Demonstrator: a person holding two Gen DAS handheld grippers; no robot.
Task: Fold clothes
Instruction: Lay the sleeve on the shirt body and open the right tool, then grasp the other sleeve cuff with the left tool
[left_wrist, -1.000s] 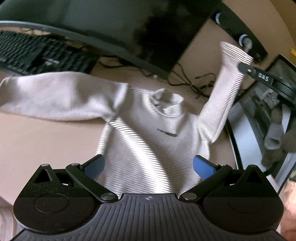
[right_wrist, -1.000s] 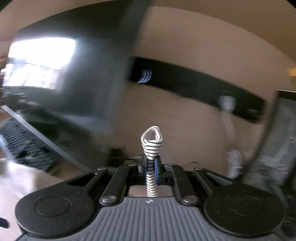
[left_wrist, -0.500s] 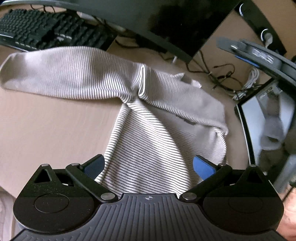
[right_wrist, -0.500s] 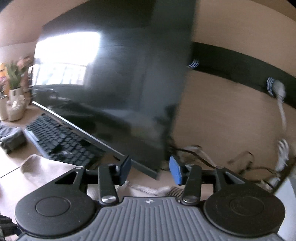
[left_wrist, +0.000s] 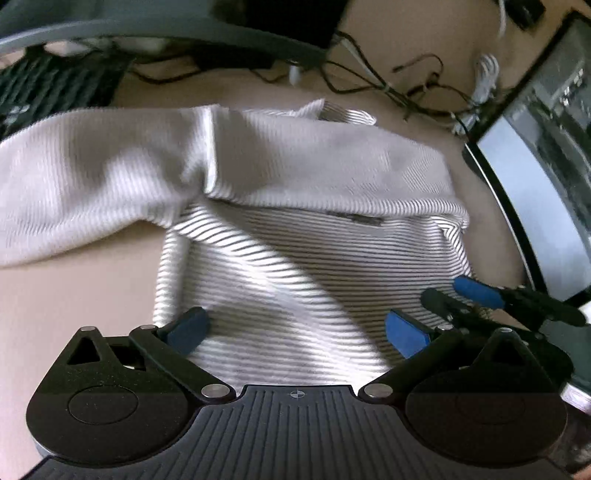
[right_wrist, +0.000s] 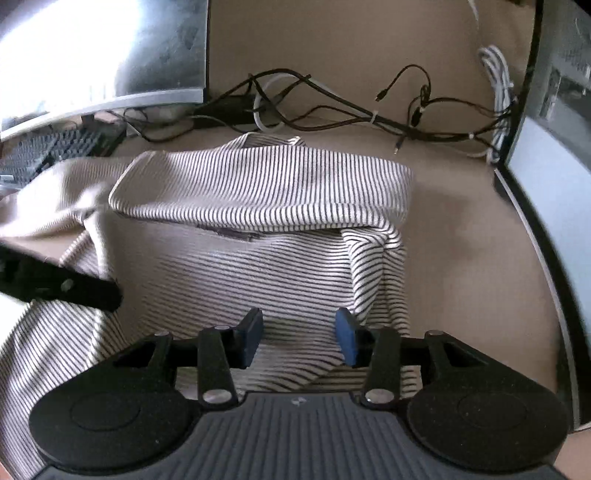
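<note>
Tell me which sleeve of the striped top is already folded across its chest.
The right-hand sleeve, lying flat across the chest of the striped top. The other sleeve stretches out leftward toward the keyboard.

The left gripper (left_wrist: 297, 328) is low and points forward. Its two blue pads (left_wrist: 186, 328) are far apart, and nothing is between them. The right gripper (right_wrist: 299, 334) is low too and sits close beside the left one. Its blue pads (right_wrist: 347, 336) are apart, but not as wide. It holds nothing. One gripper's tip shows in the other's view.
</note>
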